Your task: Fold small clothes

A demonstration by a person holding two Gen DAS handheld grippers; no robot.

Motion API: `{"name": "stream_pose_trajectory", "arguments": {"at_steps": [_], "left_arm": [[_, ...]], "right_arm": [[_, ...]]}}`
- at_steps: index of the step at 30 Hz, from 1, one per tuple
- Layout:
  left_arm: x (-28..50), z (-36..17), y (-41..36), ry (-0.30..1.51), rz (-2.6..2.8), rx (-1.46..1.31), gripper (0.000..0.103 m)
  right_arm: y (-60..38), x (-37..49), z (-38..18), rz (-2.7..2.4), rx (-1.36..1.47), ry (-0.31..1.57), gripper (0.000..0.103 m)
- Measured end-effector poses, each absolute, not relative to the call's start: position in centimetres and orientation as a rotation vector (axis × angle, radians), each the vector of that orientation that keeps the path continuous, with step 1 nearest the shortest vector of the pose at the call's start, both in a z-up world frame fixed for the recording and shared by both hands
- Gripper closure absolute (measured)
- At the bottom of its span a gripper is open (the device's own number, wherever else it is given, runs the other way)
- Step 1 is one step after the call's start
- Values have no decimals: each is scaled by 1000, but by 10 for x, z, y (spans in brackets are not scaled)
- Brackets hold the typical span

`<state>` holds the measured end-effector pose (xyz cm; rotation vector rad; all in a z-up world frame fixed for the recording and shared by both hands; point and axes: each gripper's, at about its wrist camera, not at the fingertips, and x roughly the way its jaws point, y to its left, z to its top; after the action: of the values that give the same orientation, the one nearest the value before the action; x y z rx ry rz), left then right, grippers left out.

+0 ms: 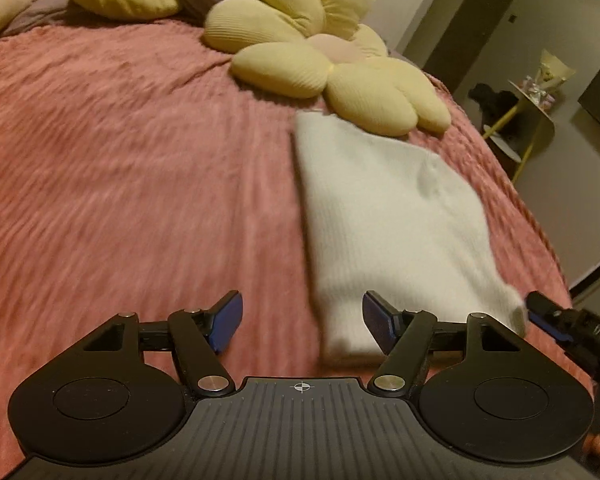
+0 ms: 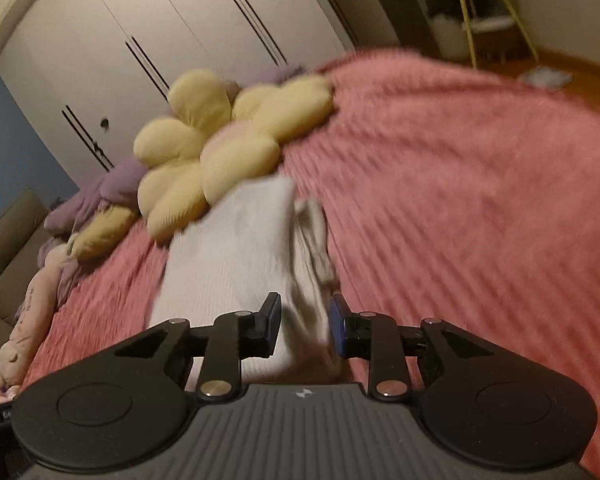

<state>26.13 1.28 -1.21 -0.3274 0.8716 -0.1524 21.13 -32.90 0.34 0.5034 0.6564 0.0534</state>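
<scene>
A small white knit garment (image 1: 384, 216) lies folded lengthwise on the pink bedspread (image 1: 140, 168). My left gripper (image 1: 302, 324) is open and empty, its right finger over the garment's near left corner. In the right wrist view the garment (image 2: 228, 256) runs away from my right gripper (image 2: 305, 330), whose jaws stand partly apart with the cloth's near edge between them; the pads do not press it. The right gripper's tip also shows in the left wrist view (image 1: 548, 316) at the garment's near right corner.
A yellow flower-shaped cushion (image 1: 320, 56) touches the garment's far end, also in the right wrist view (image 2: 220, 148). Plush toys and a purple blanket (image 2: 112, 188) lie at the head of the bed. A side table with yellow legs (image 1: 528, 120) stands beyond the bed's right edge.
</scene>
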Motion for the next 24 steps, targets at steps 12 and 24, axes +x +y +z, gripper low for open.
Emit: {"name": "stream_pose_trajectory", "arguments": {"at_steps": [12,24], "left_arm": [[294,-60,-25,953,-221,-171,26],[292,-52,-25,974,-178,-184,14]], "right_arm": [[-284,235,-45,182,159,715,99],[-284,259,2,187,174,659,94]]}}
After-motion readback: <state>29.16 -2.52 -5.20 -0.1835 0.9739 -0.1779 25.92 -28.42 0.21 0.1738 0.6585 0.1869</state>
